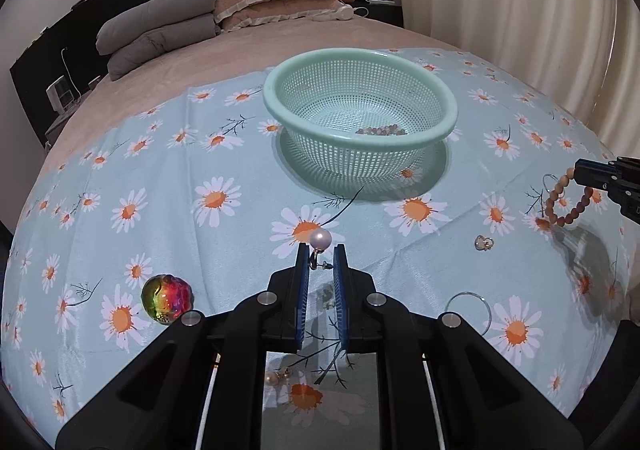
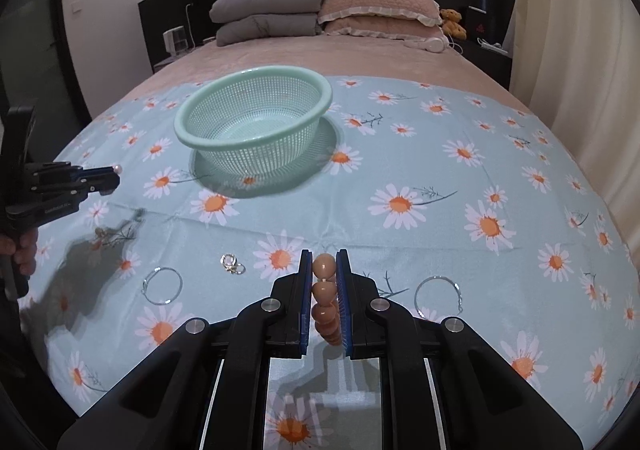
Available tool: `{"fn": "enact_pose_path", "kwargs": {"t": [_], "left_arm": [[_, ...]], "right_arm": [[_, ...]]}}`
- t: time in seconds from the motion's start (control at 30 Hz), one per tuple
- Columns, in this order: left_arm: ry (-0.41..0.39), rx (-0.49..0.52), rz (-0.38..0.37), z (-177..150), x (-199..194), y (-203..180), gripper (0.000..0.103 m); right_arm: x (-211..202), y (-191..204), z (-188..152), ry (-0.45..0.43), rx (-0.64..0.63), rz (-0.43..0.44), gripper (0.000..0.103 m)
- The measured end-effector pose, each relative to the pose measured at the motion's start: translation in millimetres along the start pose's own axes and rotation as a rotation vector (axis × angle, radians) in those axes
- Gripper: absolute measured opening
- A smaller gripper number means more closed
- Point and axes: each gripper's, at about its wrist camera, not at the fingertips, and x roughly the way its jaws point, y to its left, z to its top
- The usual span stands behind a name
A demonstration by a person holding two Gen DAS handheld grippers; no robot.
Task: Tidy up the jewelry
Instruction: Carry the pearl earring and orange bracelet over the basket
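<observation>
A mint green mesh basket (image 1: 436, 82) (image 2: 324, 90) stands on the daisy cloth and holds a small beaded piece (image 1: 382, 129). My left gripper (image 1: 322, 252) is shut on a pearl earring (image 1: 320, 239), held above the cloth in front of the basket; it shows at the left in the right wrist view (image 2: 114, 176). My right gripper (image 2: 324, 258) is shut on a wooden bead bracelet (image 2: 324, 290). In the left wrist view, that gripper (image 1: 580, 172) is at the right edge with the bracelet (image 1: 566, 198) hanging from it.
On the cloth lie an iridescent brooch (image 1: 167, 299), a second pearl earring (image 1: 276, 377), a small silver ring piece (image 1: 483, 243) (image 2: 232, 264), and thin hoops (image 1: 468, 310) (image 2: 163, 285) (image 2: 437, 296). Pillows and a folded quilt lie at the bed's head.
</observation>
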Motion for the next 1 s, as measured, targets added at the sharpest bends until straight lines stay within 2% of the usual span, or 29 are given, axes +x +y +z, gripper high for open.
{"fn": "enact_pose_path", "kwargs": {"t": [0.2,0.33,0.53,0.8,1.0], "left_arm": [[-0.03,0.022,-0.02,19,-19,-11,0.013],[-0.033,0.039,-0.011,34,-19,-16,0.013],[-0.053,0.083,-0.052,62,-14,-21,0.013],[-0.031,0.089,-0.093,99,22,-11,0.013],[0.023,0.07,-0.118,107,59,-7,0.013]], "right_arm": [[-6,1,34,-0.054,0.006,0.077,0.011],[-7,10,65,-0.095,-0.025,0.111,0.011],[4,18,113,-0.125,-0.057,0.164,0.011],[48,18,155,-0.085,-0.066,0.218,0.011],[84,20,159,-0.034,-0.086,0.221,0.011]]}}
